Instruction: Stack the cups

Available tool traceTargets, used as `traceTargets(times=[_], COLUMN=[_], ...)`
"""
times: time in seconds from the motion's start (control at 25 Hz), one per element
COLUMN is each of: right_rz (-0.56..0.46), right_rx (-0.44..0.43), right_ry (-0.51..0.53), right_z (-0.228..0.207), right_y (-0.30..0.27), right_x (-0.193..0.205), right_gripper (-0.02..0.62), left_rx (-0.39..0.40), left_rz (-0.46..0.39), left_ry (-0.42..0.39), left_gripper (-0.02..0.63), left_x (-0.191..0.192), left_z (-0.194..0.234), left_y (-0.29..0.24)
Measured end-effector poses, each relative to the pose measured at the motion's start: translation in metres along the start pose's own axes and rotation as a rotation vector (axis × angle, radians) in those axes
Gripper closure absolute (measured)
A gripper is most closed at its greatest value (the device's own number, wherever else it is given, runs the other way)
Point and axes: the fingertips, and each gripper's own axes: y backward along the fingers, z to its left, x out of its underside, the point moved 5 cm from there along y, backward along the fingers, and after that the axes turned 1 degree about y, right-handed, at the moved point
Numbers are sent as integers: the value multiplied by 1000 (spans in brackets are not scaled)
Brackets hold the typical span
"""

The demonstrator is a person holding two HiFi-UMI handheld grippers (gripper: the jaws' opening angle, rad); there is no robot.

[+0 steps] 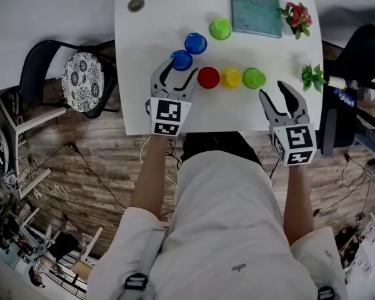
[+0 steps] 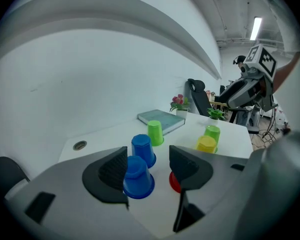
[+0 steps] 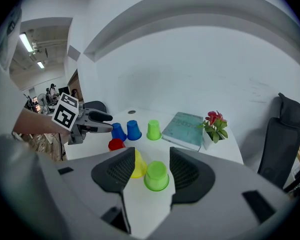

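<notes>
- A dark chair [image 1: 47, 67] with a patterned cushion [image 1: 82, 81] stands off the left edge of the white tabletop [image 1: 144, 42]
- The left tongs [image 1: 182, 72] hover over the near left part of the tabletop, jaws wide apart and clamped on nothing
- The near blue cup [image 1: 181, 60] stands mouth down just ahead of their tips, closer to the left jaw; in the left gripper view it shows in the gap, but no pad presses on it
- The far blue cup [image 1: 195, 43] stands mouth down just behind and to the right of the near one
- The red cup [image 1: 208, 77], yellow cup [image 1: 230, 77] and green cup [image 1: 254, 78] make a row side by side across the near half, all mouth down, the red one just beside the left tongs' right jaw
- The lime cup [image 1: 220, 28] stands farther back, just left of a teal book [image 1: 255, 5] lying flat at the far edge
- All six cups stand singly on the tabletop
- The right tongs [image 1: 272, 90] hang at the near right edge, jaws apart and empty; the green cup lines up with their gap in the right gripper view but stands ahead of the pads
- A flowering plant [image 1: 297, 16] sits right of the book, and a small green plant [image 1: 312, 77] at the right edge
</notes>
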Motion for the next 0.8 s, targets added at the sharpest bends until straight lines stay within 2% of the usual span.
traceTargets(times=[0.32, 0.8], right_rz=[14, 33], right_rx=[40, 107], right_ry=[-28, -85], right_z=[16, 29], right_y=[-7, -13], right_x=[-9, -12], right_gripper=[374, 377], left_rx=[25, 111], left_rz=[60, 95], left_ry=[-21, -50], left_gripper=[351, 364], left_x=[17, 30], left_z=[26, 34], left_y=[-15, -26])
